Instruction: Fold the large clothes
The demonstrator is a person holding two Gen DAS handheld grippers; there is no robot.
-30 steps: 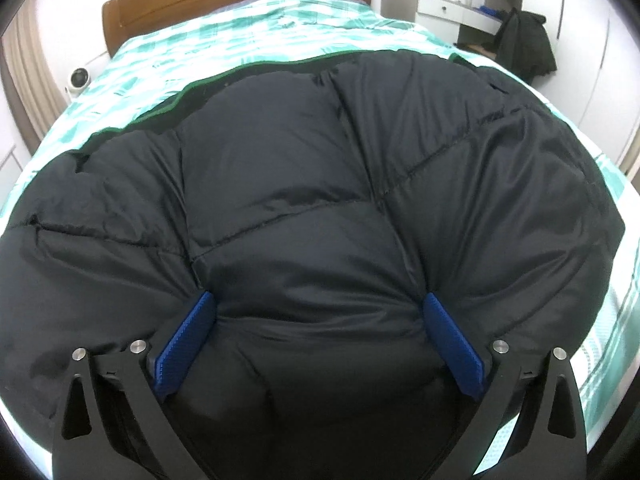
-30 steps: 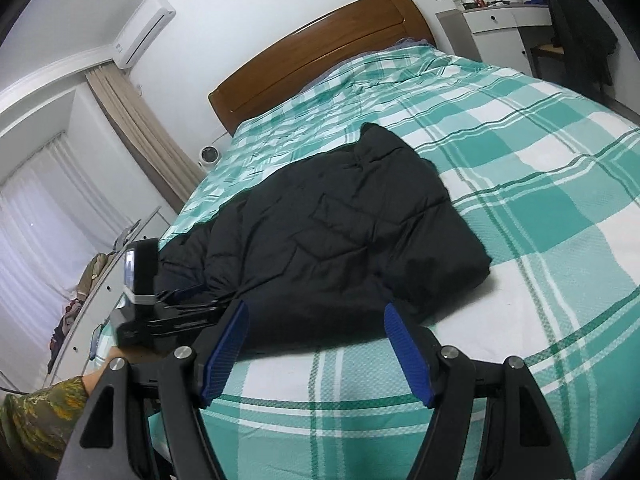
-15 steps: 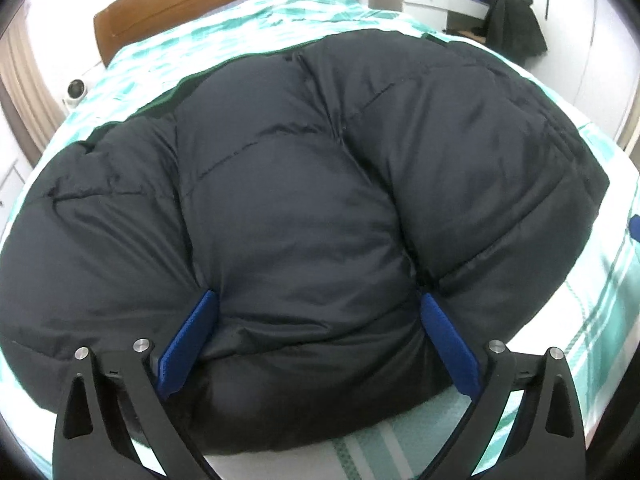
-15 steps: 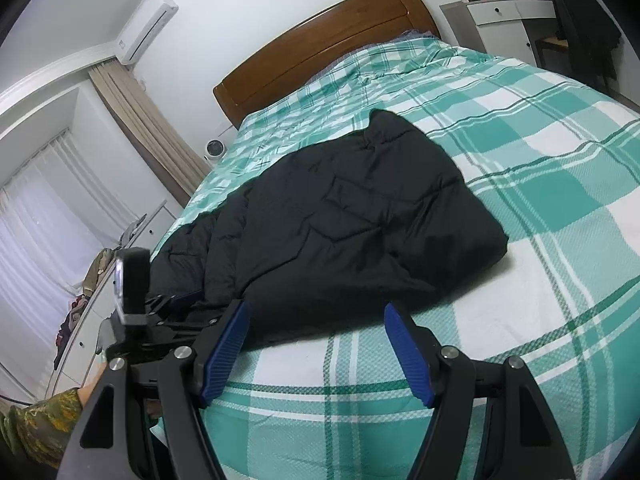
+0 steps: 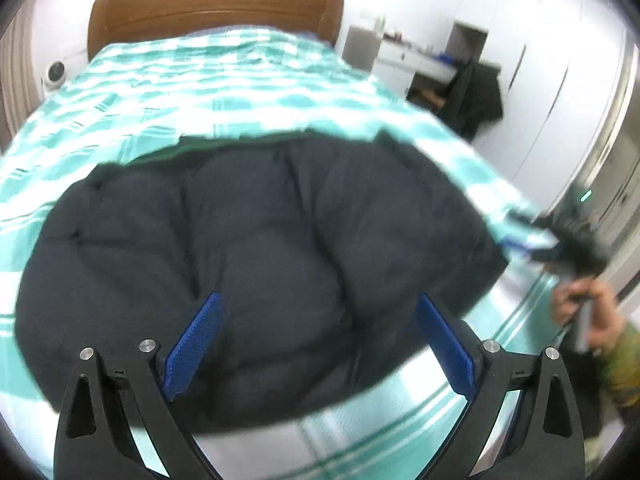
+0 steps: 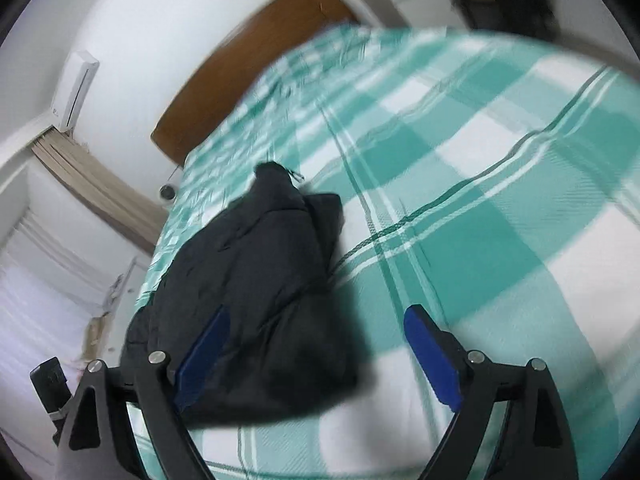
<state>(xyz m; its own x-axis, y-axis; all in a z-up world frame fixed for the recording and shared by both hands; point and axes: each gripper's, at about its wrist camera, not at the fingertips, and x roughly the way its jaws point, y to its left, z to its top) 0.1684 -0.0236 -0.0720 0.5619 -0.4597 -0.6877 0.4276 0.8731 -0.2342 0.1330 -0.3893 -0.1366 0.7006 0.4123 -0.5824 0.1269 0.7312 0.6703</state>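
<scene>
Item one: the black padded jacket point(image 5: 256, 264), which I see lying in a folded bundle on the bed point(image 5: 208, 80), on the green-and-white checked cover, towards the near edge; in the right wrist view the jacket point(image 6: 256, 280) sits at the left of the cover with bare check to its right.

Item two: my left gripper point(image 5: 316, 340); jaws stand wide apart above the jacket, blue pads point(image 5: 192, 344) clear of the cloth as far as the blur lets me judge; nothing held.

Item three: my right gripper point(image 6: 312, 348); jaws are opening, wide apart; the near corner of the jacket shows between them, but the pads point(image 6: 432, 356) do not press on it.

Item four: a wooden headboard point(image 5: 208, 8) at the far end of the bed.

Item five: a hand point(image 5: 584, 312) at the right edge of the left wrist view, sleeve patterned green; it carries a blurred dark tool.
</scene>
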